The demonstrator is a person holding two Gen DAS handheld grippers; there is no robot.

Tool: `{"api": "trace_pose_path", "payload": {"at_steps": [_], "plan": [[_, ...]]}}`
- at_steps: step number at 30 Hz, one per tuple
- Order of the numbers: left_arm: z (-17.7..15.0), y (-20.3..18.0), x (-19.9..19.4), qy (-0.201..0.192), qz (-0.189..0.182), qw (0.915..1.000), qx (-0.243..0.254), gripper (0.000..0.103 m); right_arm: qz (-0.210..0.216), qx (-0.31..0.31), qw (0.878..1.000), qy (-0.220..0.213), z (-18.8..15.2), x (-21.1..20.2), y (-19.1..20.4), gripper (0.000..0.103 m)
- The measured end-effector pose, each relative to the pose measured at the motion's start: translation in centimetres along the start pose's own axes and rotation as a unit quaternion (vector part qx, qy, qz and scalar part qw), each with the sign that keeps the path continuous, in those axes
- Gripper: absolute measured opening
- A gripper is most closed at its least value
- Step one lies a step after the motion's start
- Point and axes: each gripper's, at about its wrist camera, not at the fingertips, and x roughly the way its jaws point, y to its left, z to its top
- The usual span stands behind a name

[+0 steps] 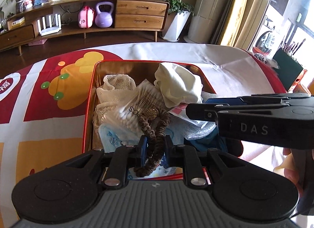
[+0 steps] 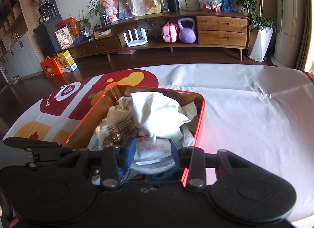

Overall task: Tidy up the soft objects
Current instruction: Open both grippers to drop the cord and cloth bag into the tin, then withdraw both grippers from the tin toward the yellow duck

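Pinching a brown hair tie over the red tin, left gripper clenched, right gripper parted around a white packet.

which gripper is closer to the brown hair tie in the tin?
Left. The left gripper is shut on the brown hair tie, over the red tin. The right gripper sits farther right over the same tin, open around a white packet.

Home living room: wooden sideboard, houseplants
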Motion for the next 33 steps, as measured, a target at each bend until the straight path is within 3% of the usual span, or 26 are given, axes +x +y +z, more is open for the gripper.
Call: {"api": "trace_pose_path", "payload": {"at_steps": [6, 10, 16, 18, 19, 20, 33], "plan": [[-0.1, -0.5, -1.2, 0.000, -0.002, 1.0000, 0.002, 0.020, -0.001, -0.005, 1.000, -0.006, -0.1, -1.7, 0.5, 0.048], [-0.1, -0.9, -2.0, -0.005, 0.006, 1.0000, 0.006, 0.031, -0.001, -0.007, 1.000, -0.013, -0.1, -3.1, 0.7, 0.051], [-0.3, -1.3, -3.5, -0.008, 0.010, 0.9999, 0.011, 0.033, -0.003, -0.012, 1.000, -0.026, -0.1, -5.8, 1.0, 0.058], [-0.4, -1.4, -4.2, -0.012, 0.010, 0.9998, 0.012, 0.046, -0.001, -0.013, 0.999, -0.031, -0.1, -6.8, 1.0, 0.062], [-0.5, -1.5, -4.7, -0.018, 0.010, 0.9997, 0.012, 0.061, -0.002, -0.014, 0.999, -0.033, -0.2, -7.3, 1.1, 0.063], [-0.6, -1.6, -5.2, -0.025, 0.010, 0.9995, 0.013, 0.066, -0.003, -0.015, 0.999, -0.035, -0.2, -7.8, 1.2, 0.063], [-2.4, -2.0, -11.0, -0.046, 0.009, 0.9989, 0.007, 0.067, 0.007, -0.028, 0.998, -0.049, -2.5, -13.9, 2.7, 0.081]]}}
